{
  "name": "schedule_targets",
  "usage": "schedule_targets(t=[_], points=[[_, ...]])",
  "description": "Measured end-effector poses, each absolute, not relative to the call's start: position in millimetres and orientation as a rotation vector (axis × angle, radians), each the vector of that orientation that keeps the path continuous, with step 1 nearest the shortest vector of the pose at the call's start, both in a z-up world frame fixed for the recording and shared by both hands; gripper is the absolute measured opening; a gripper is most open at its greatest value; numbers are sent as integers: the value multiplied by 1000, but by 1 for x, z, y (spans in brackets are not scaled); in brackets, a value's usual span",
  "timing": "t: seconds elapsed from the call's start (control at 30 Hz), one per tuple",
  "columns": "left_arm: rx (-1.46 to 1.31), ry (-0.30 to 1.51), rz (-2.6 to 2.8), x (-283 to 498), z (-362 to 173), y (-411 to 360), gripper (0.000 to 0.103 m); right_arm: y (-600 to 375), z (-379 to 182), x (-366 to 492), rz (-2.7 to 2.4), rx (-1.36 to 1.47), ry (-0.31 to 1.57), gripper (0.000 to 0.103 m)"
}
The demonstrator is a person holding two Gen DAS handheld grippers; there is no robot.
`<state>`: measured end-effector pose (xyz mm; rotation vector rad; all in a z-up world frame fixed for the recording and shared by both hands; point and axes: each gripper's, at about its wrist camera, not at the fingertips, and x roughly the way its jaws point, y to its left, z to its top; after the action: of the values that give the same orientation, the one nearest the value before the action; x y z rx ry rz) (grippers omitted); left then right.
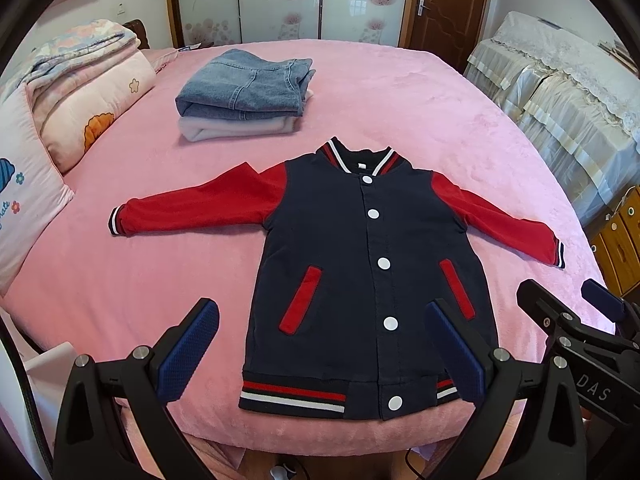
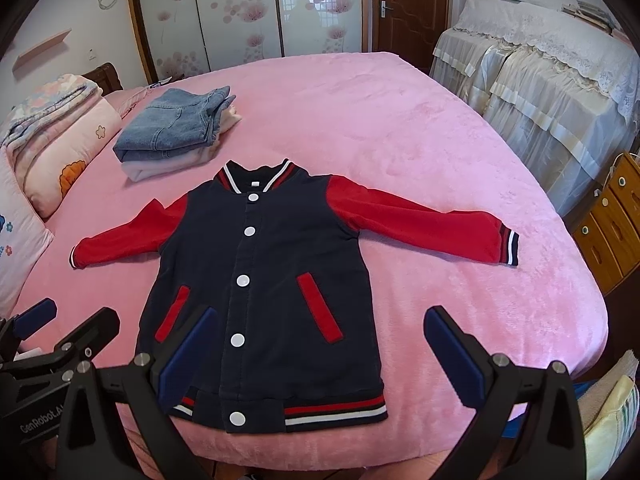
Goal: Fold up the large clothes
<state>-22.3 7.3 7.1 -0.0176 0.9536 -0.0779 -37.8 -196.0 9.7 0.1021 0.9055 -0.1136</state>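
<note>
A navy baseball jacket [image 1: 344, 256] with red sleeves and white snap buttons lies flat, front up, on the pink bed [image 1: 400, 92], sleeves spread out. It also shows in the right wrist view [image 2: 272, 280]. My left gripper [image 1: 322, 316] is open and empty, hovering above the jacket's hem near the bed's front edge. My right gripper [image 2: 322, 324] is open and empty, above the hem's right side. The right gripper also shows at the right edge of the left wrist view [image 1: 560, 296], and the left gripper at the left edge of the right wrist view [image 2: 76, 312].
A folded pile of blue jeans on a pale garment [image 1: 244, 96] lies at the bed's far left. Folded quilts and pillows [image 1: 76, 88] line the left side. Lace-covered furniture [image 1: 560, 92] and wooden drawers [image 1: 620, 240] stand right. A door [image 1: 448, 4] is behind.
</note>
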Motion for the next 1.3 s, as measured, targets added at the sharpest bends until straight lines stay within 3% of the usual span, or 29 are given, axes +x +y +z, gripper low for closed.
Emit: schedule_targets(t=[1.3], points=[[-23, 978, -61, -20, 6, 9, 102, -194, 13, -42, -96, 87, 913, 103]])
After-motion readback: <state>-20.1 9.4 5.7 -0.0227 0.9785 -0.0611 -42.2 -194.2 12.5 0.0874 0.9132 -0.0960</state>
